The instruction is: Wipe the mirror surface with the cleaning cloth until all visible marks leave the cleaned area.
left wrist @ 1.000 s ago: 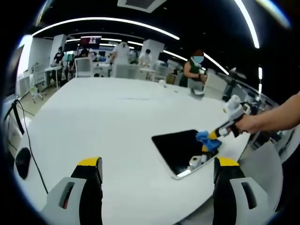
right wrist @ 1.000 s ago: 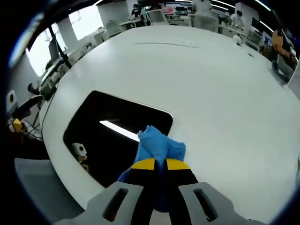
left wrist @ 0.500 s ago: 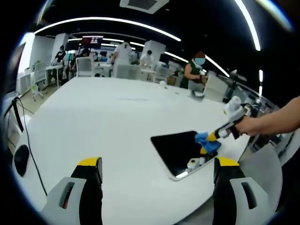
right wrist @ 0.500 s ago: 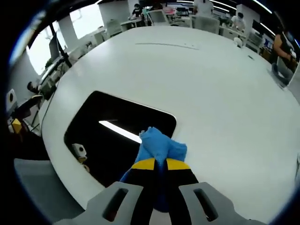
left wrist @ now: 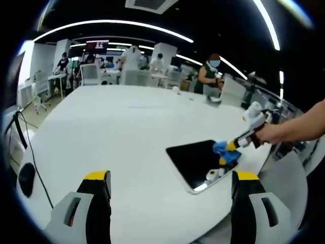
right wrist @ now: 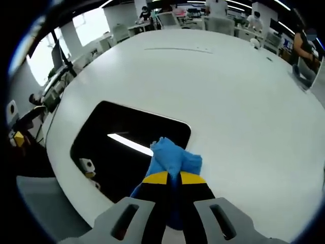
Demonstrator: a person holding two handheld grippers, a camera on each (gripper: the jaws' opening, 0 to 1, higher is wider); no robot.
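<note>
now the right gripper [right wrist: 169,178] is clamped on the blue cleaning cloth [right wrist: 172,158] at the mirror [right wrist: 127,145] edge on the desk [right wrist: 228,101]; left gripper [left wrist: 170,178] hangs apart. best press flat, sweeping overlapping strokes inward.

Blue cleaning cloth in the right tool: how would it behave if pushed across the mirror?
The blue cleaning cloth bunches in soft folds ahead of the right tool, so it is probably floppy and light. On the dark flat mirror it would likely slide and crumple rather than roll.
</note>
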